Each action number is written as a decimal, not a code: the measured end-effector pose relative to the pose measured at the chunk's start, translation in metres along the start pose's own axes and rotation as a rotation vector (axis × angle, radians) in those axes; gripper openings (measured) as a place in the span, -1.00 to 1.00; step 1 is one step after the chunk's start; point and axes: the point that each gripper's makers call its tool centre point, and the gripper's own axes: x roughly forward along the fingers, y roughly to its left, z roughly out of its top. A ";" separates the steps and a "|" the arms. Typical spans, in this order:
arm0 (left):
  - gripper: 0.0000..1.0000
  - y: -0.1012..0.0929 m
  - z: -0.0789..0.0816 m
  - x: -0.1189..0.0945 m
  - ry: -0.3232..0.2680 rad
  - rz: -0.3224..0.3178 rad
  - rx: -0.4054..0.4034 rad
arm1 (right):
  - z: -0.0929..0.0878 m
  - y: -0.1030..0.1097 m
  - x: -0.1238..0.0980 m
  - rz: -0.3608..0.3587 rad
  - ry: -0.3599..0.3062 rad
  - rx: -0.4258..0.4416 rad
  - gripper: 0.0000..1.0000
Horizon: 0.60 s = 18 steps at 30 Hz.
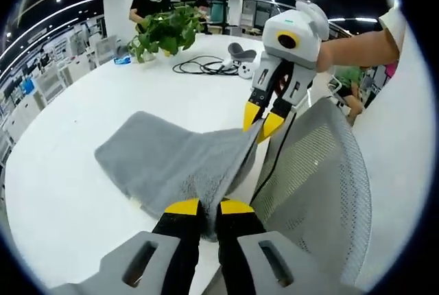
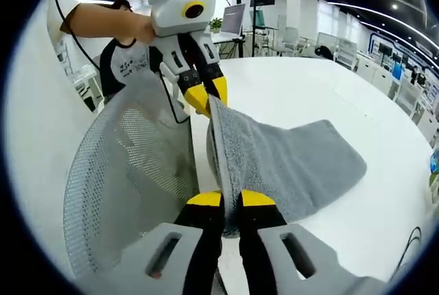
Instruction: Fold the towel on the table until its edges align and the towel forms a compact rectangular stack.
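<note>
While spread across the white table point(image 1: 62, 171), grey towel point(image 1: 171, 161) lifted along its near edge beside a mesh chair back point(image 1: 319, 185). Left gripper point(image 1: 208, 207) clamped on one corner, right gripper point(image 1: 263, 122) pinching the other. Potted plant point(image 1: 168, 31) and cable point(image 1: 206, 66) farther back.

towel point(image 1: 171, 158) on table point(image 1: 62, 171), near edge lifted between both tools, chair point(image 1: 322, 192) beside, plant point(image 1: 164, 31) behind

One grey towel point(image 1: 171, 161), two grippers, left point(image 1: 208, 207) and right point(image 1: 264, 122), one mesh chair point(image 1: 322, 192), one potted plant point(image 1: 164, 31), one cable coil point(image 1: 202, 66) counted.
</note>
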 end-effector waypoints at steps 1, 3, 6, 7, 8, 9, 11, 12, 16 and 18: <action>-0.85 0.001 0.001 0.000 0.000 -0.002 0.000 | 0.001 -0.001 -0.001 -0.002 -0.003 -0.002 -0.90; -0.85 0.001 0.002 -0.002 0.000 -0.008 0.001 | 0.004 -0.002 -0.003 -0.001 -0.006 0.001 -0.90; -0.84 0.001 0.006 -0.006 -0.001 -0.016 -0.004 | 0.010 -0.002 -0.007 0.001 -0.011 0.000 -0.90; -0.84 0.002 0.008 -0.007 -0.005 -0.020 -0.006 | 0.012 -0.003 -0.009 -0.001 -0.014 -0.005 -0.90; -0.84 0.002 0.009 -0.009 -0.001 -0.031 -0.016 | 0.013 -0.003 -0.009 -0.001 -0.017 -0.009 -0.90; -0.84 0.003 0.011 -0.010 -0.002 -0.034 -0.016 | 0.016 -0.003 -0.011 0.002 -0.018 -0.012 -0.91; -0.84 0.002 0.013 -0.014 0.001 -0.049 -0.023 | 0.019 -0.002 -0.014 0.007 -0.019 -0.016 -0.91; -0.84 0.002 0.015 -0.016 0.004 -0.056 -0.026 | 0.021 0.000 -0.015 0.023 -0.016 -0.011 -0.91; -0.85 0.001 0.020 -0.023 0.010 -0.070 -0.017 | 0.026 0.005 -0.017 0.050 -0.014 -0.006 -0.91; -0.85 0.002 0.023 -0.027 0.012 -0.079 -0.017 | 0.029 0.004 -0.019 0.054 -0.018 -0.002 -0.90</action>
